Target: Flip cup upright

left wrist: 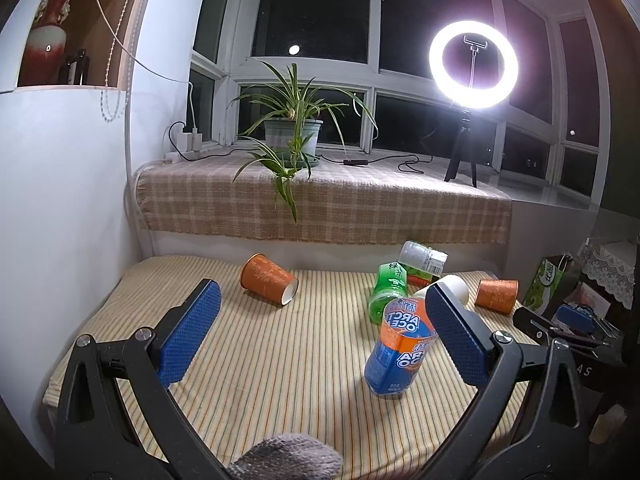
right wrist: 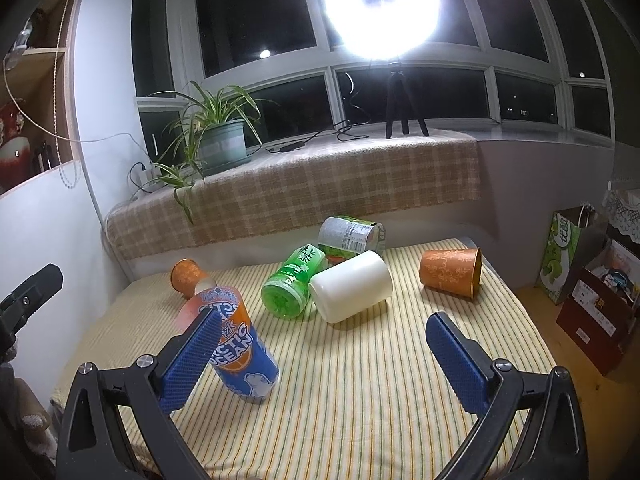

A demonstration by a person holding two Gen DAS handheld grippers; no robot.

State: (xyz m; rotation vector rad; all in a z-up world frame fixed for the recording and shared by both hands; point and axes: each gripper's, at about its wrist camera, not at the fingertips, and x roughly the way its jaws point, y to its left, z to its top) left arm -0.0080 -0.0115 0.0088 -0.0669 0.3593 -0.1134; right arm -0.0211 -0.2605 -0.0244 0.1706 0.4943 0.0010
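Observation:
Several cups lie on the striped table cloth (right wrist: 360,380). A blue and orange Arctic Ocean cup (right wrist: 244,356) lies tilted near the front; it also shows in the left wrist view (left wrist: 400,348). A white cup (right wrist: 352,286), a green cup (right wrist: 292,280) and a clear labelled cup (right wrist: 352,234) lie on their sides behind it. One orange cup (left wrist: 268,278) lies on its side at the back left, another (right wrist: 450,272) at the right. My left gripper (left wrist: 320,332) is open and empty above the table. My right gripper (right wrist: 324,360) is open and empty, with the blue cup beside its left finger.
A checked cloth covers the window sill (left wrist: 320,200), with a potted plant (left wrist: 294,132) and a ring light on a tripod (left wrist: 472,60). A white wall (left wrist: 60,200) bounds the table's left side. Boxes and a green bag (right wrist: 568,248) stand on the floor at the right.

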